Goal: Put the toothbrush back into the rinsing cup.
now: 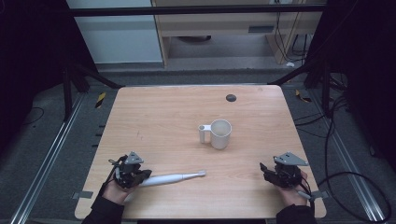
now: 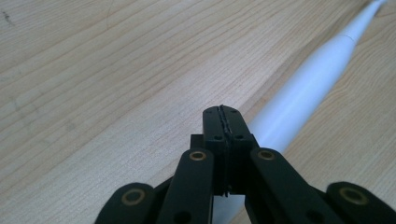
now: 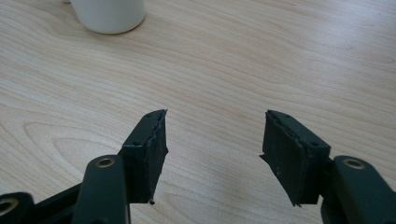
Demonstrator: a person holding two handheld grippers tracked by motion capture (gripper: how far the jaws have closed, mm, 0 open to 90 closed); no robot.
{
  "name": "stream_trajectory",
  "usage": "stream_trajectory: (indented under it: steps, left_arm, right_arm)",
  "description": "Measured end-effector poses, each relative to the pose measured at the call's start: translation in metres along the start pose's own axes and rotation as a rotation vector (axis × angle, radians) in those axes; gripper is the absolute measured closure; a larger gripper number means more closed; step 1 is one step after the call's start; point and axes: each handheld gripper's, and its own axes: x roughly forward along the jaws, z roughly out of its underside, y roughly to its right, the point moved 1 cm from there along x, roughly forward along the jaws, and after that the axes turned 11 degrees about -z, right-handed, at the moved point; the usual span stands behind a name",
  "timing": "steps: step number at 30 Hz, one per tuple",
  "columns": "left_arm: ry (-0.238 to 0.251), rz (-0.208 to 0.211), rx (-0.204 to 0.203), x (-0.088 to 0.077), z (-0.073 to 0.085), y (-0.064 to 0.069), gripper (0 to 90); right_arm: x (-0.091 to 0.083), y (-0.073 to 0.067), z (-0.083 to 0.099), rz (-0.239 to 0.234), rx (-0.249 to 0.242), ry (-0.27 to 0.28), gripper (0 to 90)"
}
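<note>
A pale wooden table (image 1: 168, 116) stands on grey floor between dark curtains. The white toothbrush (image 1: 170, 178) lies near its front edge, beside the left gripper (image 2: 223, 112), whose jaws are pressed together empty; the right gripper (image 3: 212, 140), front right corner, is spread

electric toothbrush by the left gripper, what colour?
White plastic electric toothbrush, plain, no pattern. Clearest in the left gripper view.

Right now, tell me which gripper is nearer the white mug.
Right. The right gripper sits open near the table's front right corner, below and right of the white mug. The left gripper is shut, farther off at front left, beside the toothbrush.
</note>
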Motion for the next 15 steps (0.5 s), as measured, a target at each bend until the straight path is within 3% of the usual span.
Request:
stream_trajectory:
  steps: [15]
  left_arm:
    - [-0.011,0.013,0.014,-0.0040,0.0049,0.0076,88.7]
  right_arm:
    - [-0.0006,0.0008,0.0005,0.002,-0.004,-0.001,39.9]
